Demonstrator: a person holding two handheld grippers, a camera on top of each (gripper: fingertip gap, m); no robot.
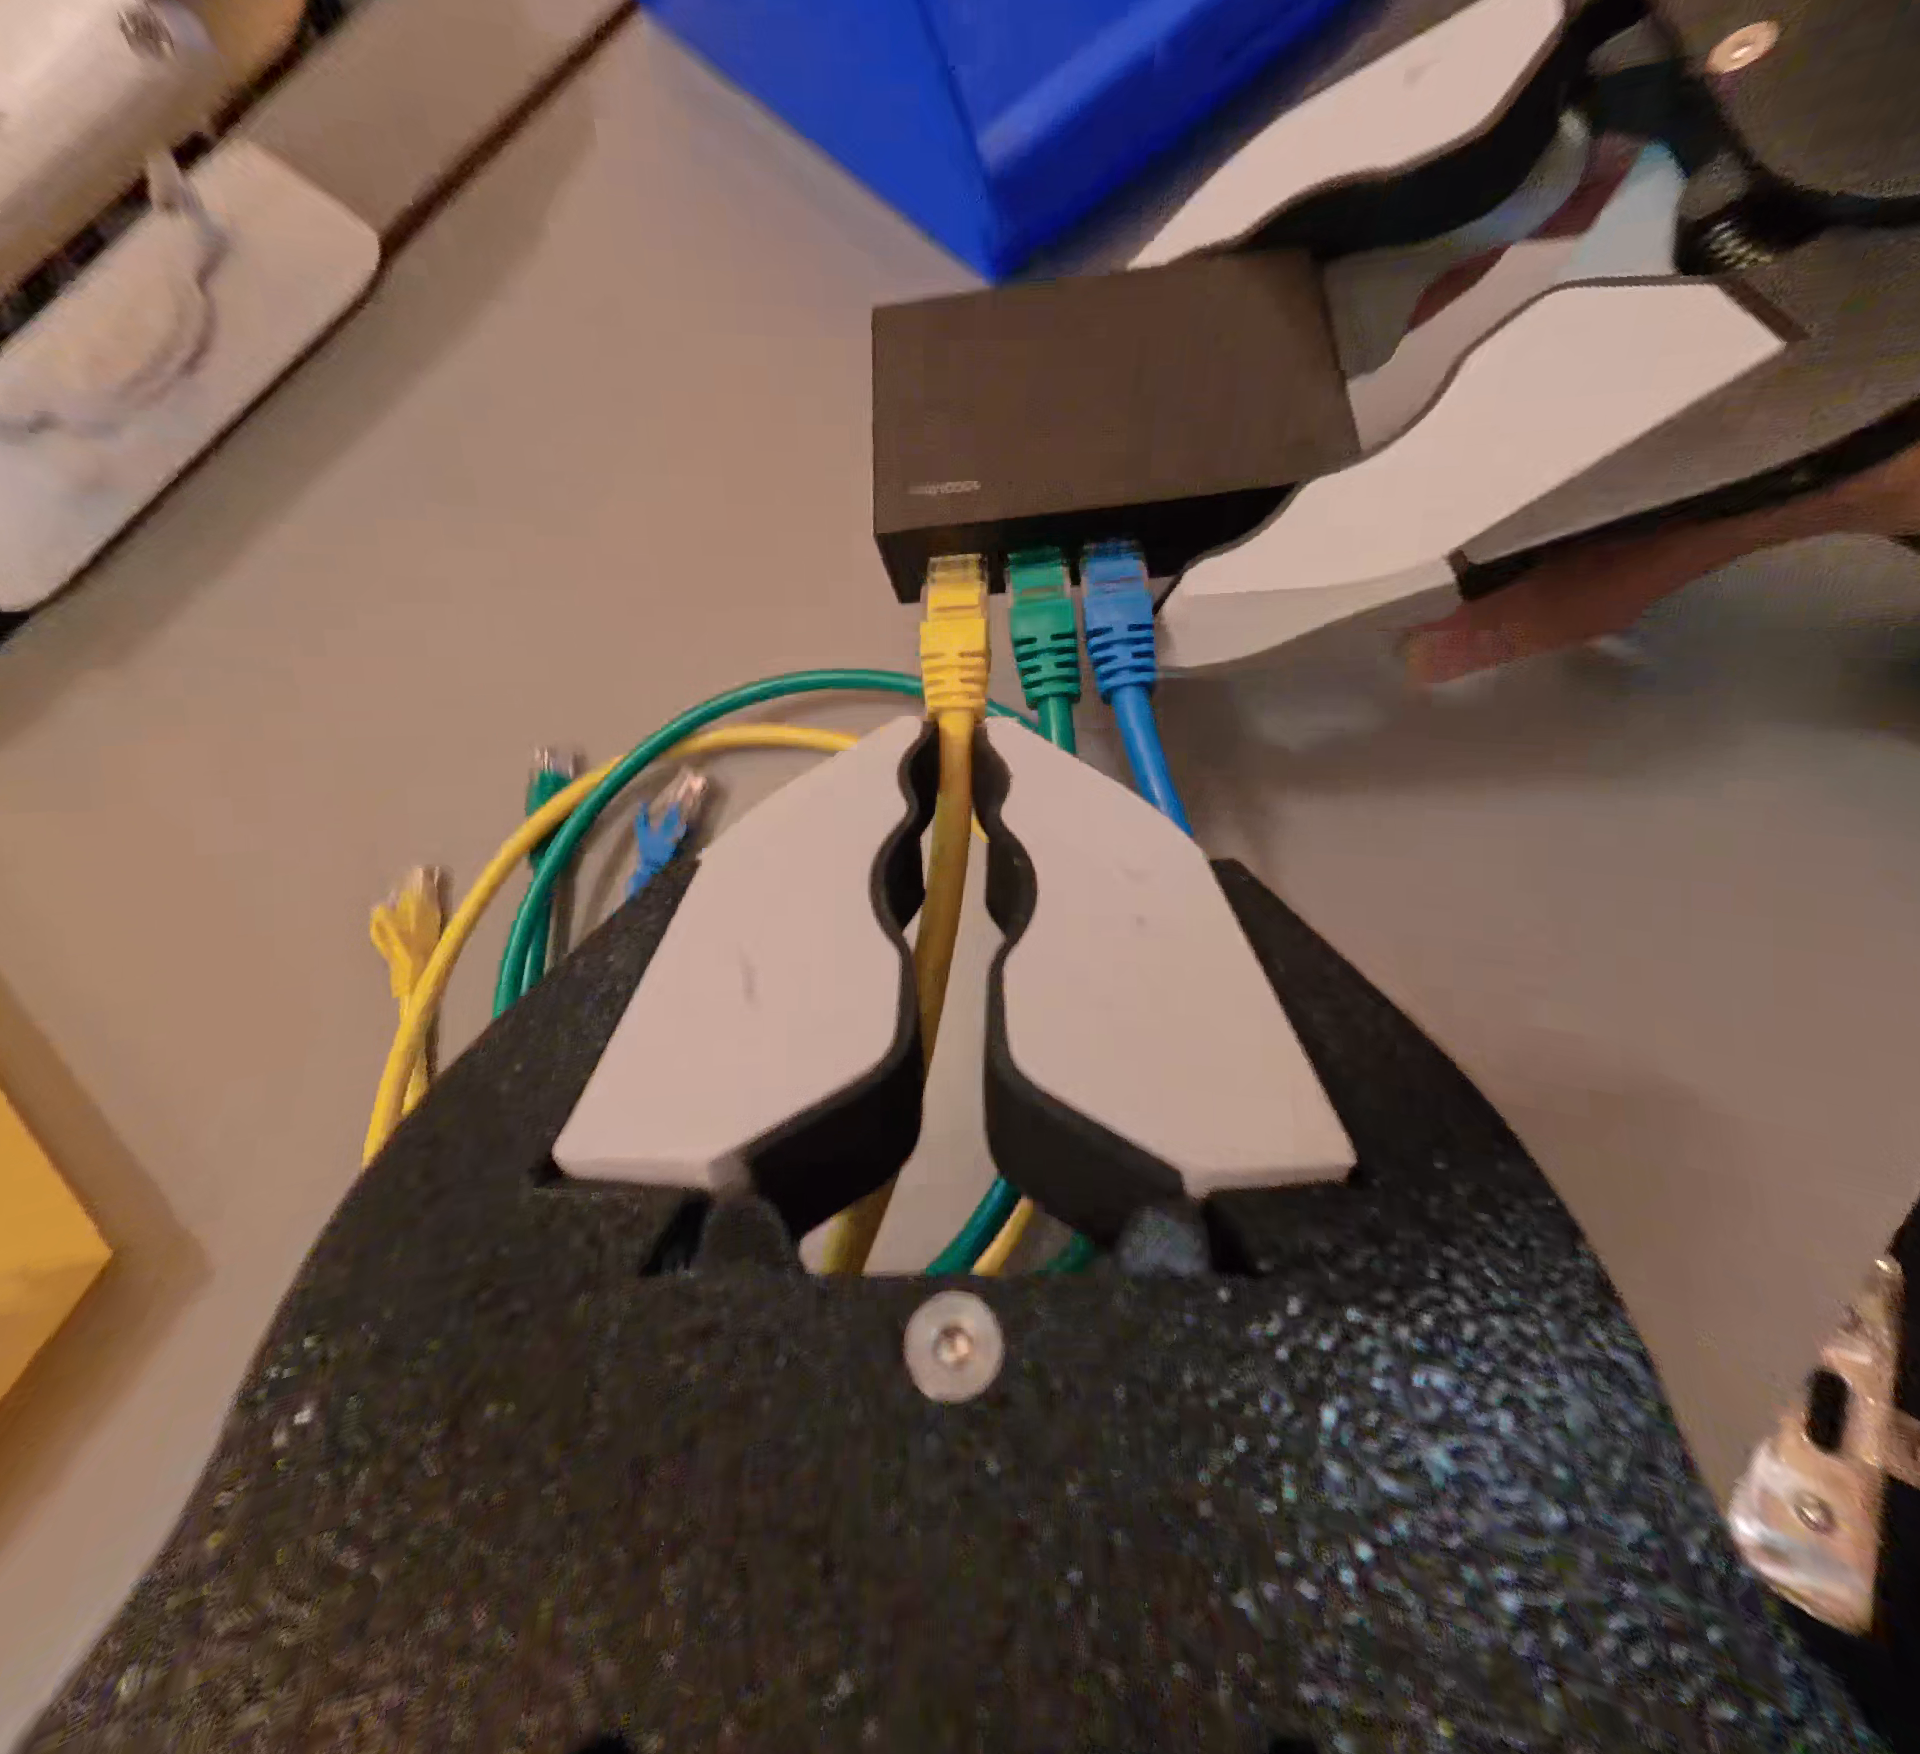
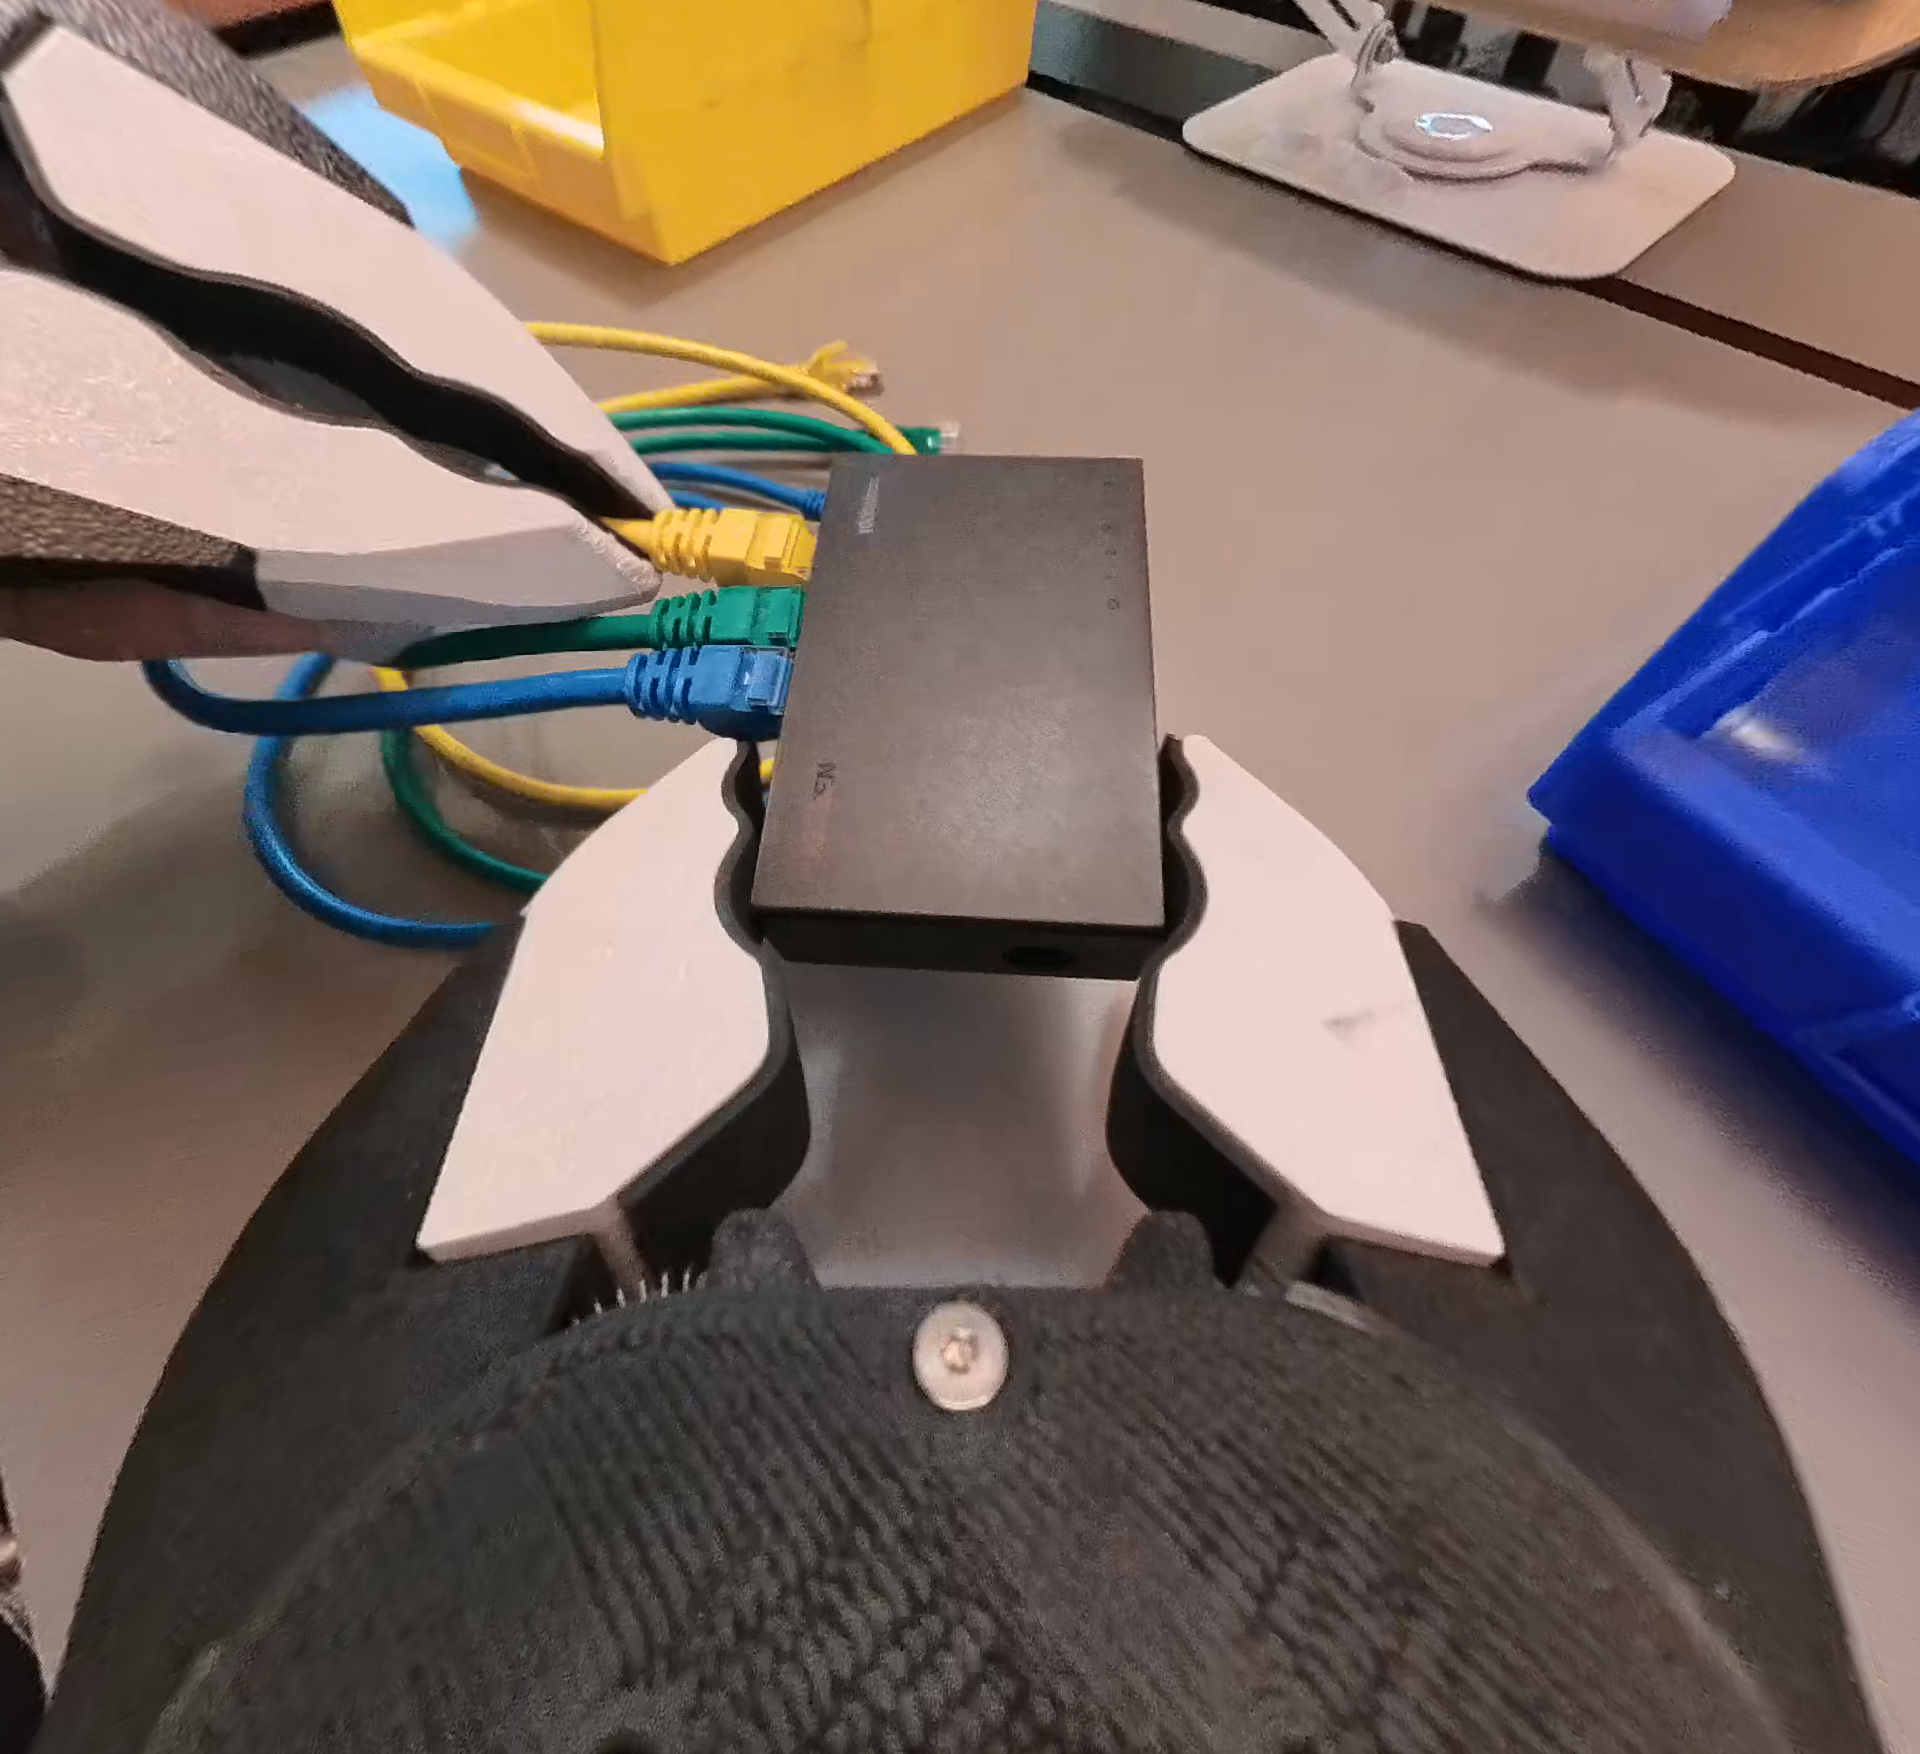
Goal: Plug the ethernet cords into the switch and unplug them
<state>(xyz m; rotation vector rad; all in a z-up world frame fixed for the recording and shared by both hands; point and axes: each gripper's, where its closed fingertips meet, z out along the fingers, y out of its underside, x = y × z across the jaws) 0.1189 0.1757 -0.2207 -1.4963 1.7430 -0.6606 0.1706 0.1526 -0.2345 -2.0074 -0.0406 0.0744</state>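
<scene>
In the left wrist view, loose cord ends in yellow (image 1: 405, 925), green (image 1: 548, 774) and blue (image 1: 665, 831) are seen lying on the grey table (image 1: 623, 478) at about 9 o'clock from the left gripper (image 1: 954, 743). The left gripper's jaws are almost closed, and the yellow cord (image 1: 948, 863) is pinched between them just behind its plug. Straight ahead at 12 o'clock, the black switch (image 1: 1101, 395) is seen flat on the table. Three plugs are pushed into its near side: the yellow plug (image 1: 954, 624), then the green plug (image 1: 1042, 629), then the blue plug (image 1: 1118, 618). A blue bin (image 1: 997, 42) is set behind the switch at 12 o'clock. The right gripper (image 1: 1340, 416) is reached in from 2 o'clock, and the switch's right end is held by it.

In the right wrist view, the left gripper (image 2: 623, 530) is seen at 10 o'clock, closed on the yellow cord (image 2: 634, 532). A yellow bin (image 2: 707, 42) is found at 11 o'clock. The switch (image 2: 966, 717) is held between the right gripper's (image 2: 961, 759) jaws, which are partly open and pressed on its two long sides. A white stand (image 2: 1455, 156) is seen at 1 o'clock.
</scene>
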